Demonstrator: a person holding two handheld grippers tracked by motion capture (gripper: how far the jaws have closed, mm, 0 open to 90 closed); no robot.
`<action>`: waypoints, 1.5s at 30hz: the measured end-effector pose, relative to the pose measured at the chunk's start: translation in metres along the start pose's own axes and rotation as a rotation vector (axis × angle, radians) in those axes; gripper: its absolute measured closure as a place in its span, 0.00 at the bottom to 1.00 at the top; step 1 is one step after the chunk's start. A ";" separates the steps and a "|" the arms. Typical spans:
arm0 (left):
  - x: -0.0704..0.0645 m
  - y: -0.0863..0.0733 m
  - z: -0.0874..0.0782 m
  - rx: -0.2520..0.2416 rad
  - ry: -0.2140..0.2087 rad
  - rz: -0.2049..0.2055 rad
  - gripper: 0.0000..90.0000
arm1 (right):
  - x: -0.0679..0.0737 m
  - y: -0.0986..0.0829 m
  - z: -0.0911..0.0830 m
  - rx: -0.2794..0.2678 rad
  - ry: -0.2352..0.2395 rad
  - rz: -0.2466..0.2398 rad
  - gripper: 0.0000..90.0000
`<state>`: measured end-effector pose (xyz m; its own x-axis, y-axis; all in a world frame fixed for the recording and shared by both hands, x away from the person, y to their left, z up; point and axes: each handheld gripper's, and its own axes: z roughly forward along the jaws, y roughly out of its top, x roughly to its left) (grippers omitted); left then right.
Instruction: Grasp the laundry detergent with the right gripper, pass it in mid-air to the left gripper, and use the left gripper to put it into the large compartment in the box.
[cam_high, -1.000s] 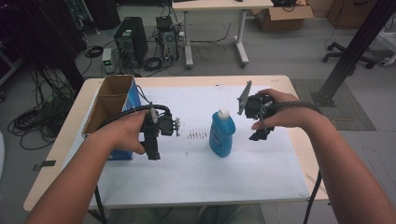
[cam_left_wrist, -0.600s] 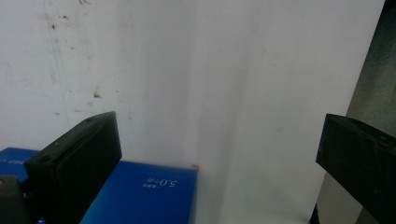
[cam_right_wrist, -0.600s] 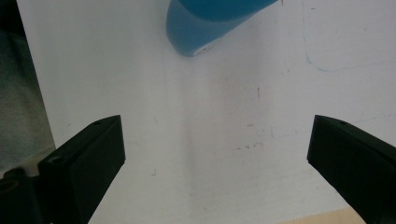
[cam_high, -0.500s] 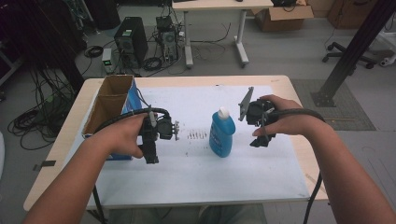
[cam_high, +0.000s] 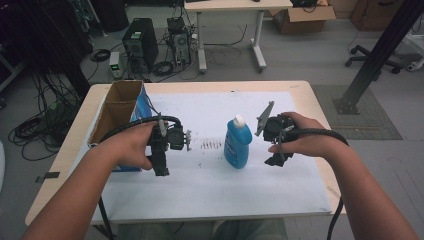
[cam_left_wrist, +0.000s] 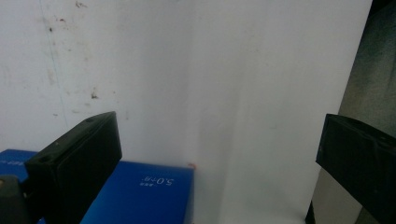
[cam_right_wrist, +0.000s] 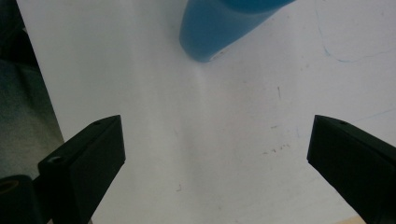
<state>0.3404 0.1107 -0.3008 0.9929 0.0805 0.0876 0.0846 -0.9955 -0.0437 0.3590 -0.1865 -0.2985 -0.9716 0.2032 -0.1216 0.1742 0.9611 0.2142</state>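
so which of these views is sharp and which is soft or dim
High view: evenly lit and fairly sharp on the blue bottle, dim at the left edge. Left gripper view: soft throughout, the blue box lettering barely readable. Right gripper view: bottle base blurred at the top, jaws dark with little detail.

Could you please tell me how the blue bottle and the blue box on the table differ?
The blue bottle stands upright mid-table, rounded, with a white cap; the blue box is rectangular, open-topped and brown inside. The bottle stands nearer the right gripper, the box beside the left gripper. Both are blue and untouched.
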 end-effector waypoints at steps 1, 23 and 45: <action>0.000 0.000 0.000 -0.003 -0.003 0.002 0.00 | 0.000 0.000 0.000 0.000 0.000 0.000 0.05; -0.007 0.000 0.000 0.003 0.000 0.042 0.00 | 0.018 -0.002 0.016 -0.111 -0.017 0.136 0.05; -0.013 0.000 -0.001 -0.012 0.022 0.065 0.00 | 0.027 -0.023 0.030 -0.337 -0.045 0.291 0.04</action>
<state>0.3273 0.1093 -0.3005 0.9942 0.0147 0.1065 0.0188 -0.9991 -0.0382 0.3336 -0.1976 -0.3360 -0.8803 0.4718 -0.0502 0.3704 0.7495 0.5487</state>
